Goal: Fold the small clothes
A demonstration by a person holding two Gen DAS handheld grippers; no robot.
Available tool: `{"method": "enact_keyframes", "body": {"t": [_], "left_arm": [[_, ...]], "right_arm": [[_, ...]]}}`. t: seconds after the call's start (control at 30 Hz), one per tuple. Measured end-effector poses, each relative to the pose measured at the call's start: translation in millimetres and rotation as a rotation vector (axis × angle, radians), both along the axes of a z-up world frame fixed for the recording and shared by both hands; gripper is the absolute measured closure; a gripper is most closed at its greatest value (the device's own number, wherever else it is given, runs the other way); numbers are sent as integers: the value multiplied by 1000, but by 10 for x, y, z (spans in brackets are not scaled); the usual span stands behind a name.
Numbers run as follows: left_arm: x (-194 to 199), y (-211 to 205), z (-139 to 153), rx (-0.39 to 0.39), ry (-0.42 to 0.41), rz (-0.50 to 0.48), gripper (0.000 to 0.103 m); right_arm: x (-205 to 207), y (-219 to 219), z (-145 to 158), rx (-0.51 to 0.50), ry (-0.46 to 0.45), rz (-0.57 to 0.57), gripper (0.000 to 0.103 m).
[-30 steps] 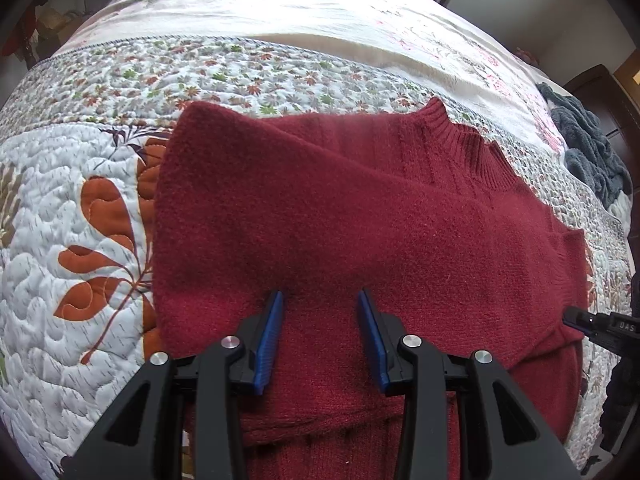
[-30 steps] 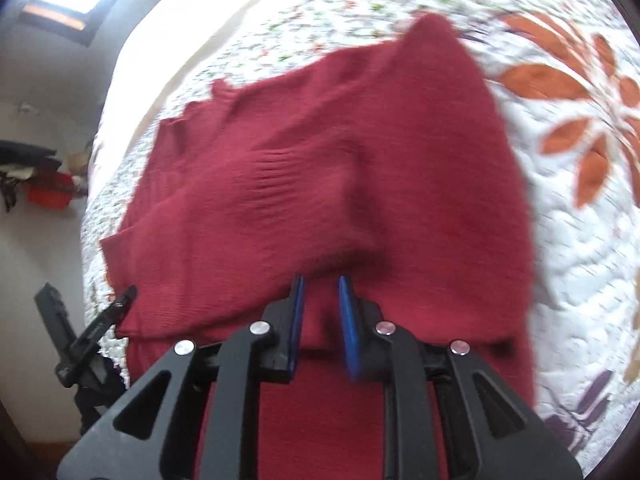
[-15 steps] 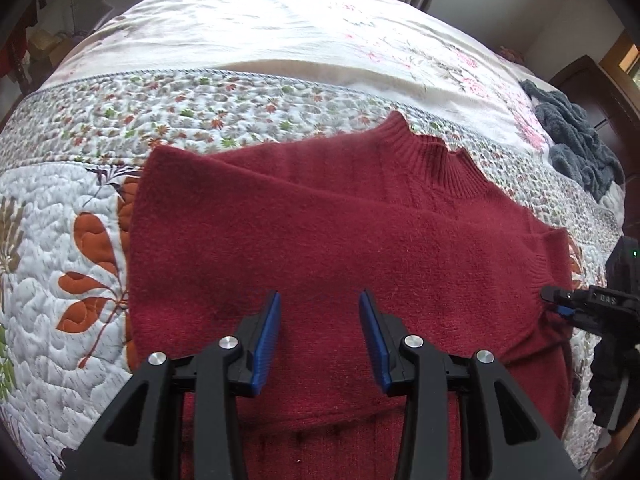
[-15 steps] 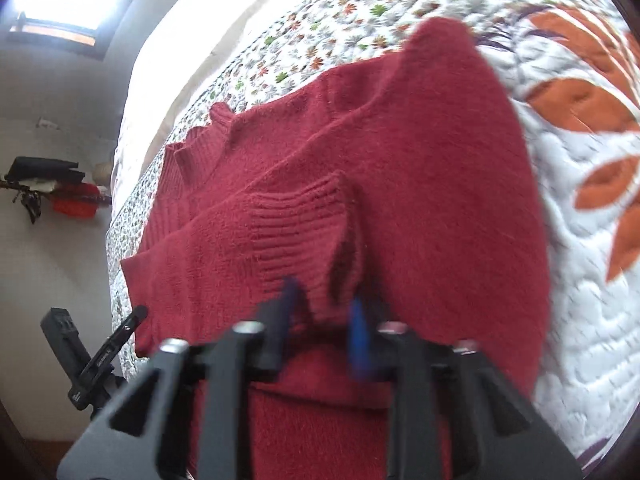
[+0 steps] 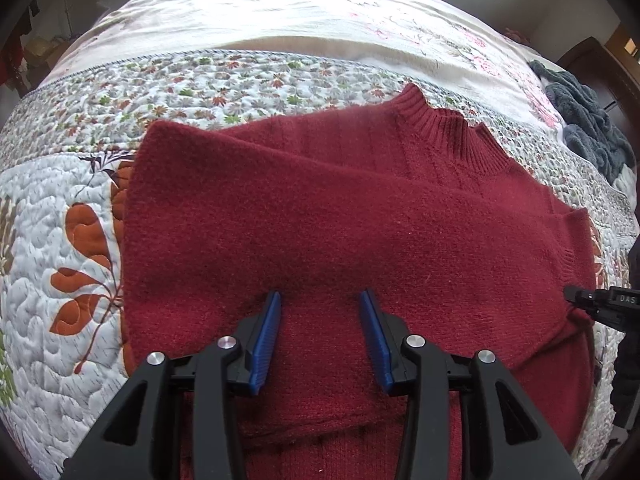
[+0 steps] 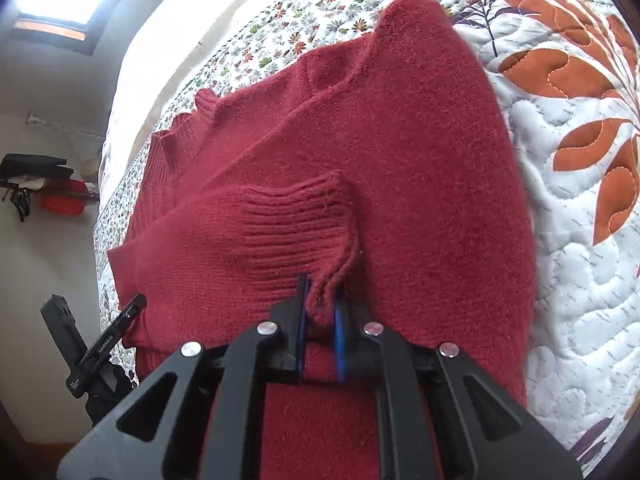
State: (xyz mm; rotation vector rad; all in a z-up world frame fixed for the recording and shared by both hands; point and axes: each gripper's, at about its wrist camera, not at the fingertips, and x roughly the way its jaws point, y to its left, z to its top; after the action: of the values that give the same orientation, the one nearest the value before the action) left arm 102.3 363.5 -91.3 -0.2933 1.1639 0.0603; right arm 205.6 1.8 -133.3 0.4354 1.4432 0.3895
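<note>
A dark red knitted sweater point(image 5: 340, 220) lies on the quilted bed, its ribbed collar point(image 5: 444, 128) towards the far side and one sleeve folded across the body. My left gripper point(image 5: 320, 300) hovers open just above the sweater's middle, nothing between its blue pads. In the right wrist view the same sweater point(image 6: 420, 140) fills the centre. My right gripper point(image 6: 320, 292) is shut on the ribbed cuff point(image 6: 296, 228) of a sleeve, which is lifted off the body. The right gripper's tip point(image 5: 580, 300) shows at the left view's right edge.
The bed is covered by a white quilt point(image 5: 60, 240) with orange leaf prints and a floral band. A dark grey fleecy garment point(image 5: 584, 128) lies at the far right of the bed. The other gripper point(image 6: 108, 340) shows at the left, near the bed's edge and a wall.
My right gripper has closed on the sleeve cuff and raised it off the sweater. My left gripper has stayed open and drawn back a little, so more of the sweater shows.
</note>
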Motion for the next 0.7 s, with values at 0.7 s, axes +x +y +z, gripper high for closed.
{"method": "enact_keyframes", "body": {"t": [0.7], "left_arm": [[-221,-168,11,15,9,-9,55]], "right_arm": [[-111,119,111,-160,-113,115,87]]}}
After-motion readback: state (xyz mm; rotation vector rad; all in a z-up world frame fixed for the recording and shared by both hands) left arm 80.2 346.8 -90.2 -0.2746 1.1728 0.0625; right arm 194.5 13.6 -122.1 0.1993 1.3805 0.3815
